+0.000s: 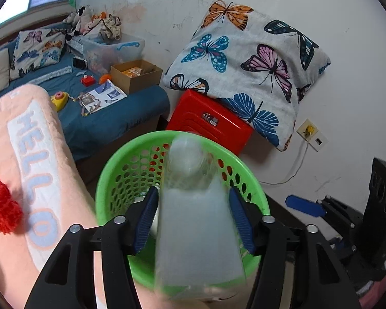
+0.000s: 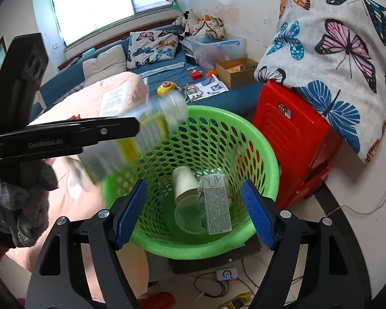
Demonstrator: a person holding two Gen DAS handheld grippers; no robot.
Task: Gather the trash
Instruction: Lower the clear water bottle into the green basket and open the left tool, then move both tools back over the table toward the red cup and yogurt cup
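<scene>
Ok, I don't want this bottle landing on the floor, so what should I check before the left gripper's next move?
1. Bottle above the green basket mouth: ok.
2. Left gripper pads clear of the bottle: ok, small gaps show and only the bottle is blurred.
3. Room inside the basket: ok, only a paper cup and a carton near the bottom.
4. Right gripper open and empty: ok.
5. Right gripper out of the bottle's path: cannot tell.

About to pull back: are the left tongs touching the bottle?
Apart. The left wrist view shows gaps between the blurred bottle and both pads of the left tongs, above the basket.
</scene>
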